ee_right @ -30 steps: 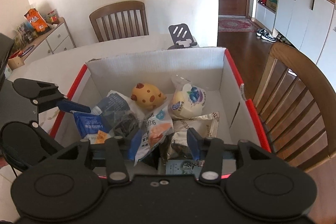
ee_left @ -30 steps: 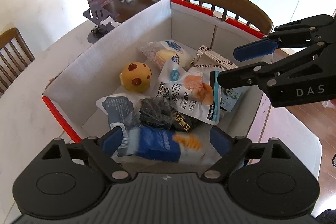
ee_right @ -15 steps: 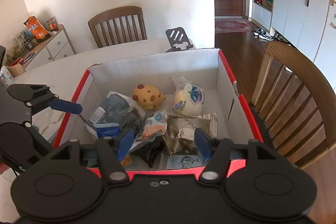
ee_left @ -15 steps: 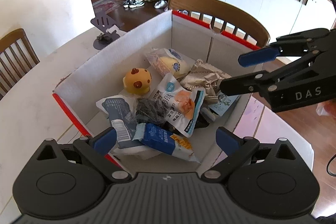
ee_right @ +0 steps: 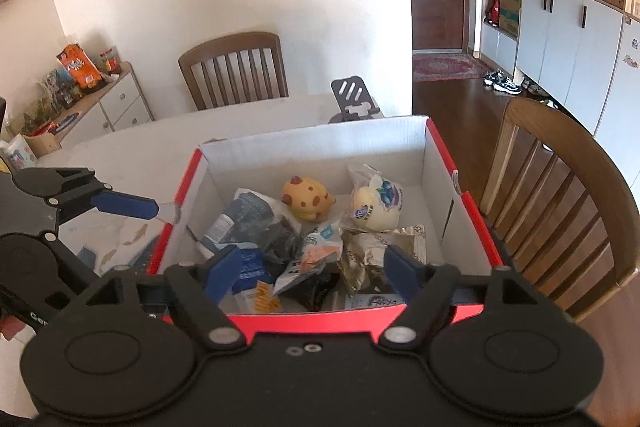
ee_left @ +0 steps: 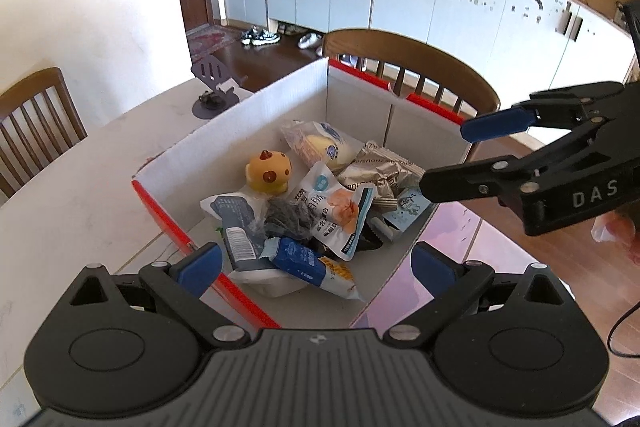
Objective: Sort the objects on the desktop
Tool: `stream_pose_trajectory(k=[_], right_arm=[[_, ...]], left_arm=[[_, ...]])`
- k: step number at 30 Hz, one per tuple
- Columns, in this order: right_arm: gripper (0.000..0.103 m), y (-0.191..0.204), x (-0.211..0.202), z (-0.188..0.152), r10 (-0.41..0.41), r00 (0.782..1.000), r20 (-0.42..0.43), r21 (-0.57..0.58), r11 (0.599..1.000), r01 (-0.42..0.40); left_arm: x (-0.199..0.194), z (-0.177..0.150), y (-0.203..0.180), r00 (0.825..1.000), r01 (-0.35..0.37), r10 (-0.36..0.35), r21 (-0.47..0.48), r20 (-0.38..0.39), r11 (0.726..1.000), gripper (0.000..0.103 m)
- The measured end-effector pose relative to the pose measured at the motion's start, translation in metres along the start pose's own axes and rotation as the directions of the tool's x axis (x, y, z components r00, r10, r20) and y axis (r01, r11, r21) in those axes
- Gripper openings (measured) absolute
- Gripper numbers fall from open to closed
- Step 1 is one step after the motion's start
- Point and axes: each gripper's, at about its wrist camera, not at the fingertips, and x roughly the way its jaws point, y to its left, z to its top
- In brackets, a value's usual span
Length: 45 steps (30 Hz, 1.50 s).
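Both claws, left (ee_left: 316, 263) and right (ee_right: 312, 269), hang open and empty over the box (ee_right: 320, 143). Sorting looks about finished; next probably withdrawing

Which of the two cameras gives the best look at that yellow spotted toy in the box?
The right wrist view: the yellow spotted toy lies unobstructed, side and spots visible. The left wrist view shows the toy too, slightly smaller, its base hidden by packets.

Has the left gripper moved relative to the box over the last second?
Yes. The left gripper has pulled back and up: its fingers were inside the cardboard box, and now its near red rim shows ahead of them.
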Motion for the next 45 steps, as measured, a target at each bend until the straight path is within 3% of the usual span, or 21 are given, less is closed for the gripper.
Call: stream_pose_trajectory(k=[9,17,36,45], right_arm=[[0.092,0.025,-0.033,-0.01,0.017,0.997,0.07,0.022,1.0,-0.019],[0.099,0.053,-0.053,-0.025,-0.016,0.994,0.106,0.039,0.999,0.012],[0.101,0.091,-0.083,-0.052,-0.075,0.984,0.159,0.089,0.994,0.061],[0.101,0.099,-0.086,-0.061,-0.074,0.983,0.168,0.112,0.992,0.055]], left_arm=[[-0.042,-0.016,0.003,0.996,0.001,0.002,-0.031,0.086,1.0,0.103],[-0.076,-0.032,0.009,0.993,0.003,0.004,-0.054,0.122,0.999,0.103],[-0.125,-0.067,0.013,0.987,0.068,-0.059,-0.056,0.151,0.996,0.103],[-0.137,-0.083,0.014,0.987,0.055,-0.043,-0.075,0.157,0.996,0.103]])
